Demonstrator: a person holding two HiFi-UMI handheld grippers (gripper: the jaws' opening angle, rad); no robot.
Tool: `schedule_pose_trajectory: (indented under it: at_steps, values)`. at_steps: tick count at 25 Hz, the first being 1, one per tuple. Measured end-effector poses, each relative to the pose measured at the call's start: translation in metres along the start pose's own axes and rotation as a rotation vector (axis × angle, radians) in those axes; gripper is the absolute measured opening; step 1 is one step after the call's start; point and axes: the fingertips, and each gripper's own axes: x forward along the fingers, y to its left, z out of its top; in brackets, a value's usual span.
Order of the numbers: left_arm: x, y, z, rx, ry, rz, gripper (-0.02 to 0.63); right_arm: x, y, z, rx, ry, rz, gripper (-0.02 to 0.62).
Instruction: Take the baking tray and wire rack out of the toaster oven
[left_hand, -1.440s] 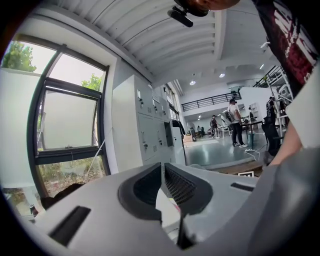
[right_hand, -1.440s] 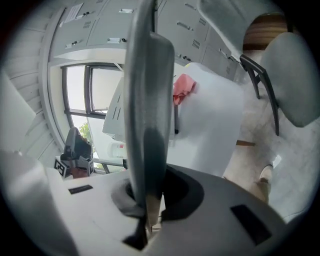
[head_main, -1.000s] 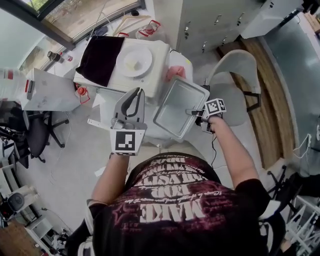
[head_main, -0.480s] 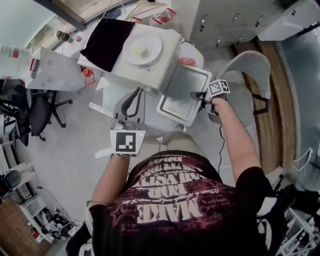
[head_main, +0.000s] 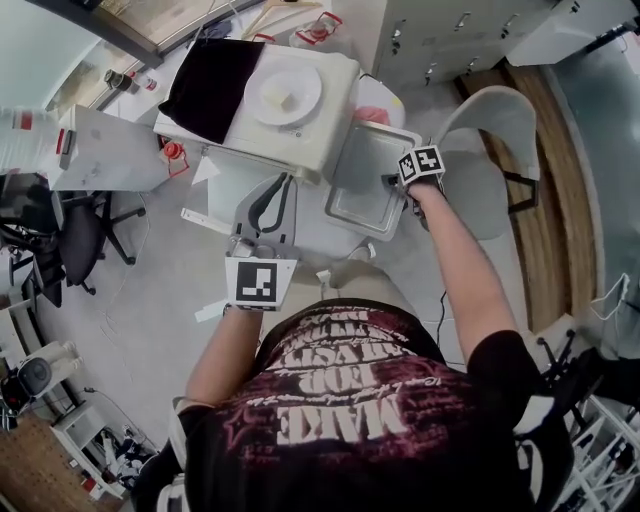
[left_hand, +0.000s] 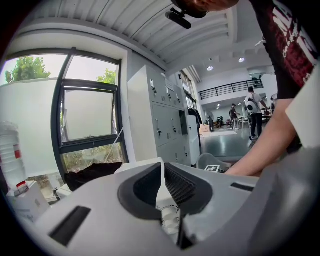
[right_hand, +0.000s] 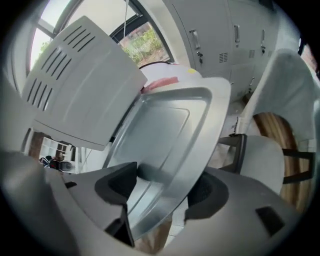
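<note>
1. While not much is going on over on the left, here it is anyway: the left gripper (left_hand: 161, 172) hangs in front of the toaster oven (head_main: 325, 115) with its jaw tips pressed together and nothing in them. What looks like an oven knob (left_hand: 170, 216) shows through the slit lower down between the pads.
2. On top of the oven there's a dark cloth (head_main: 210, 85) and a white plate (head_main: 285, 95). Neither is part of the job.
3. Now the actual news. A second ago the baking tray (head_main: 368, 182) was up in the air, tilted and pinched by its rim. Now it's lower and looks to be resting on the white tabletop (head_main: 315, 225), just beside the oven's right side.
4. The right gripper (right_hand: 165, 192) has just been opening its jaws. They're spread now, and the tray's near rim still runs between the pads, but neither pad presses on it. I'd call that a let-go, not a grip.
5. So the tray half of the task looks done once that gripper backs off. The wire rack doesn't show in any view. My guess is it's still inside the oven, but I can't confirm that.
6. The tray itself is a shallow rectangular pan in dull silver metal, with rounded corners and a flat rim all round. It's empty and clean-looking. It's probably light and stiff, so it should stay put when the jaws pull away.
7. Far right is a white chair (head_main: 495, 150), past the right gripper and not involved.
</note>
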Motion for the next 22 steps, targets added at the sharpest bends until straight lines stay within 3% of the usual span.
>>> schedule_pose_trajectory:
  at_steps: [5, 13, 22]
  values:
    - [-0.003, 0.01, 0.0, -0.004, -0.007, -0.048, 0.025, -0.011, -0.024, 0.006, -0.053, -0.075, -0.219, 0.382]
    - [-0.021, 0.056, -0.007, 0.013, -0.013, -0.071, 0.025, -0.016, -0.015, 0.0, -0.043, -0.178, -0.306, 0.411]
    - [-0.034, 0.122, -0.007, -0.015, -0.041, -0.064, 0.025, -0.054, 0.048, 0.006, -0.157, -0.345, -0.395, 0.276]
